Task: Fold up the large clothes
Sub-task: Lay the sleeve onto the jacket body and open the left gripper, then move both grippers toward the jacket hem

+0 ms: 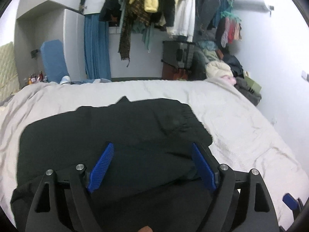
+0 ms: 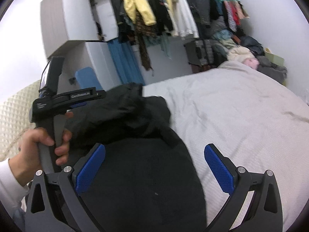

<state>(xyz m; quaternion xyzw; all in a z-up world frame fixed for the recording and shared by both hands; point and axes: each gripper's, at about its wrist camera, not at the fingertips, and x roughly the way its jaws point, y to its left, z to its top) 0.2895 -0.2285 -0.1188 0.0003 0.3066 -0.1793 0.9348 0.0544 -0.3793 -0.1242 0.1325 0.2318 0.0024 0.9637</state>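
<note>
White lettering stands on the black body of the left gripper (image 2: 67, 98), at about 9 o'clock in the right wrist view, but it is too blurred to read.

Soft, even indoor light (perhaps overhead), blurred, fisheye-warped edges.

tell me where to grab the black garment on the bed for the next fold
Take the black garment at its far edge, near the gathered waistband corner. That edge lies flat on the bedspread with nothing on it. Come in low from the far side with the left gripper, jaws already open, and pinch the hem.
</note>
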